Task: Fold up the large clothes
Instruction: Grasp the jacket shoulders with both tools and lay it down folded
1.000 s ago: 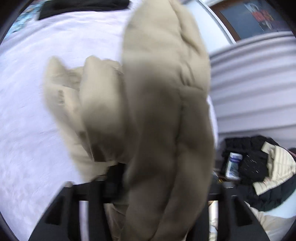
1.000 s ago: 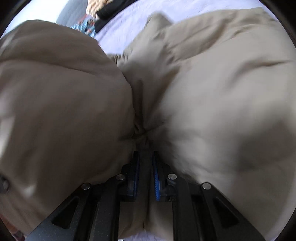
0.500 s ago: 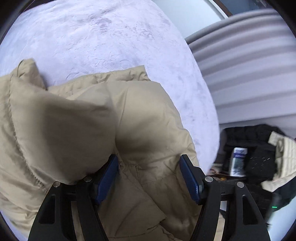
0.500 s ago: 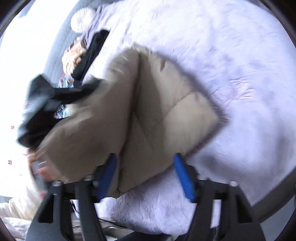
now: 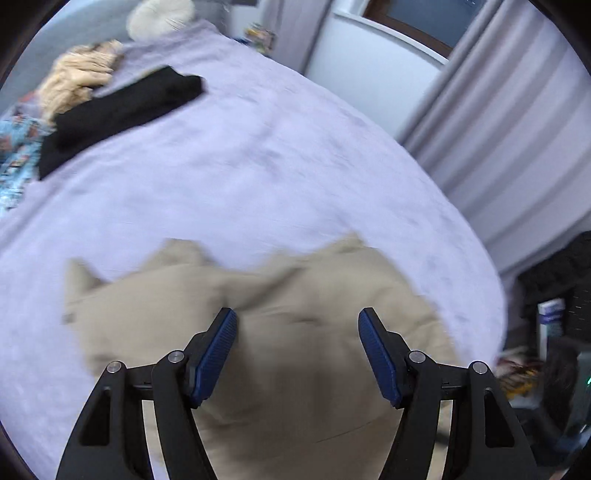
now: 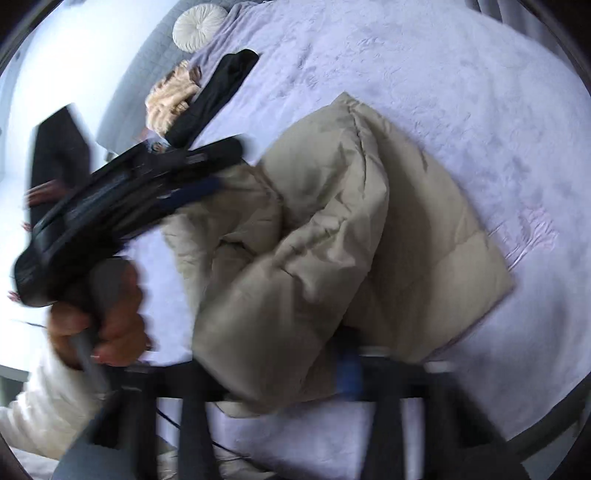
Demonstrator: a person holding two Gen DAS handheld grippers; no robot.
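Observation:
A beige puffer jacket (image 6: 332,229) lies bundled on the lavender bed (image 6: 443,92), one padded part folded over the rest. In the left wrist view my left gripper (image 5: 297,332) hovers open above the jacket (image 5: 295,369), its blue pads apart and touching nothing. The right wrist view shows that left gripper (image 6: 129,192) in a person's hand (image 6: 99,317) at the jacket's far left side. My right gripper (image 6: 291,369) is blurred at the jacket's near edge, its jaws closing with fabric between them. One blue pad (image 6: 347,373) shows; the other is hidden under the fabric.
A black garment (image 5: 122,107), a tan fluffy item (image 5: 77,81) and patterned blue fabric (image 5: 14,155) lie at the bed's far end, near a round white cushion (image 6: 199,27). Grey curtains (image 5: 517,129) and a dark clothes pile (image 5: 554,288) stand beyond the bed's right edge.
Both grippers let go of the jacket, which dropped onto the bed. The left drew back above it. The right opened wide, backed off, and now blurs at the jacket's near edge.

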